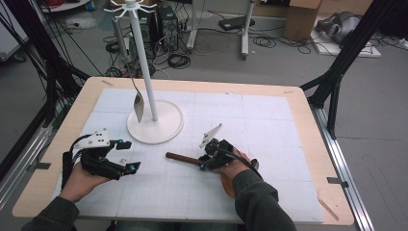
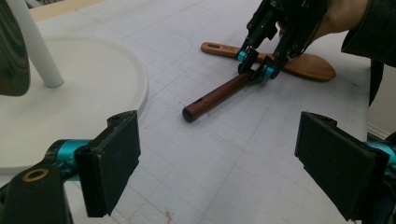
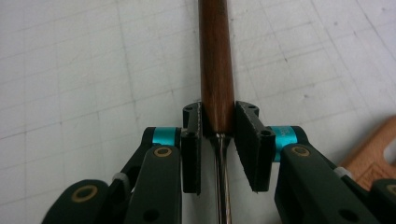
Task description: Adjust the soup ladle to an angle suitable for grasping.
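A utensil with a dark brown handle (image 1: 183, 158) lies on the white grid mat (image 1: 260, 115), and a thin metal shaft (image 3: 222, 186) runs back from that handle. My right gripper (image 1: 206, 161) points down at the handle's inner end with its pads (image 3: 194, 140) against both sides. In the left gripper view, this right gripper (image 2: 255, 70) stands over the handle (image 2: 215, 95). My left gripper (image 1: 130, 155) rests at the mat's left with its jaws wide apart and nothing between them. In the left gripper's own view (image 2: 224, 163), only bare mat lies between the pads.
A white hook stand (image 1: 156, 124) rises from a round base at the mat's back left, and a metal spoon (image 1: 138, 103) hangs from it. A light wooden spatula (image 2: 303, 67) lies under my right hand. The tabletop's wooden rim (image 1: 308, 101) frames the mat.
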`<state>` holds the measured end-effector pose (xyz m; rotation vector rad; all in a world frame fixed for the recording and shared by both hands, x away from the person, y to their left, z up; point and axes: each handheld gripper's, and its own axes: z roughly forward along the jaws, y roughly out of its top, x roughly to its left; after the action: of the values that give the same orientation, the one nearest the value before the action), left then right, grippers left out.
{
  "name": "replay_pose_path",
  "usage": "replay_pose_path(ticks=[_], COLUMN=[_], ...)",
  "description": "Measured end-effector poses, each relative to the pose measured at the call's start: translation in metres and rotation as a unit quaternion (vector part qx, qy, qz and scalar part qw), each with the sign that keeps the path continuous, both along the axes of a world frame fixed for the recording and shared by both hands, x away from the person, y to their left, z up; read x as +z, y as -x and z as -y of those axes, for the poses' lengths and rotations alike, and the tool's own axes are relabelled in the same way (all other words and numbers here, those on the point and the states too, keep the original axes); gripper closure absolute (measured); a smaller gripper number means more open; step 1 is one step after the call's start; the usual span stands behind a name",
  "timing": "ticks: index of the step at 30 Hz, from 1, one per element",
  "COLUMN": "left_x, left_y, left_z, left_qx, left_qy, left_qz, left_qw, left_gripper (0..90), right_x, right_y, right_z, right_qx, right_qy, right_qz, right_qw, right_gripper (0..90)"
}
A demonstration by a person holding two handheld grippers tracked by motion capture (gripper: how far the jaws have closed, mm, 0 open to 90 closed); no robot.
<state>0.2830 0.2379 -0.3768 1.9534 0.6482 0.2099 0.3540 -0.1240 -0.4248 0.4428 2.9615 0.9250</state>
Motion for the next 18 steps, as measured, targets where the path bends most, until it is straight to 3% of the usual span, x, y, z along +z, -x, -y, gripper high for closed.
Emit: replay_pose_path(ticks=[6,12,18], left_x=[0.0,0.0,-0.001], left_y=[0.0,0.001,0.0], left_z=[0.0,0.002,0.002], left_qx=[0.0,-0.002,-0.003], left_qy=[-0.002,-0.002,-0.004], left_qz=[-0.001,-0.001,-0.002], left_qw=[1.0,1.0,1.0], left_gripper=[14.7,14.8,14.9], right_x=[-0.001,0.001,0.021], right_y=[0.002,0.003,0.01], right_z=[-0.006,-0.004,0.012], right_qx=[0.008,0.003,-0.009], right_qy=[0.011,0.009,-0.033], right_qz=[0.019,0.02,0.027], right_qw=[0.9997,0.9998,0.9991], right_gripper=[69.7,73.5,73.5])
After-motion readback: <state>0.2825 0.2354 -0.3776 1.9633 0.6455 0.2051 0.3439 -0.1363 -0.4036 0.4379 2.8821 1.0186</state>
